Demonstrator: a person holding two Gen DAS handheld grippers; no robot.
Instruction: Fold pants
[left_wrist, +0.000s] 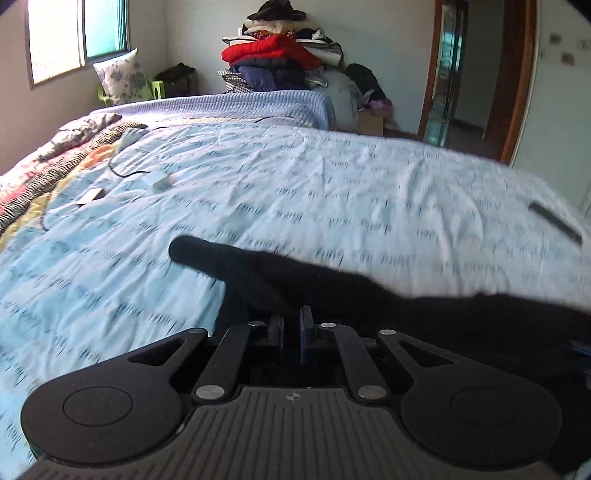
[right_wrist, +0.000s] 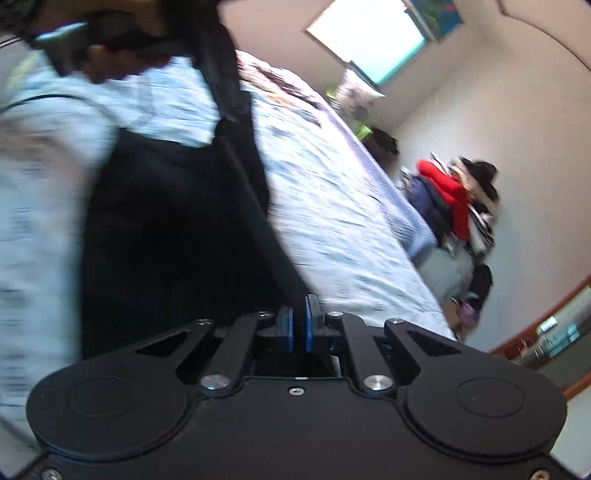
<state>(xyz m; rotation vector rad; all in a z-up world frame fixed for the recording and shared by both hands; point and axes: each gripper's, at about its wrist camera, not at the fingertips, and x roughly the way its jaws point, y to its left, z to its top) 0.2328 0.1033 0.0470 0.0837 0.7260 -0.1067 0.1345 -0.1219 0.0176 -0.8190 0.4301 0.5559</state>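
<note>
1. Left gripper (left_wrist: 291, 325) is sitting with its blue pads nearly together, pinching the black pants (left_wrist: 332, 291). The dark fabric is bunching right at the fingertips and stretching off to the right, with one rounded end poking out to the left over the bedsheet (left_wrist: 332, 184).
2. Right gripper (right_wrist: 298, 328) is looking closed too, and the pants (right_wrist: 177, 229) are hanging as a big dark sheet straight ahead and left of its tips. Whether fabric is actually caught between those pads, I can't tell.
3. The light blue sheet is showing rows of dark script print, but it's too blurred to read.
4. Pants are looking soft, matte and plain black. The sheet is looking like thin, wrinkled cotton. A heap of clothes (left_wrist: 280, 62) with a puffy red piece is sitting past the bed.
</note>
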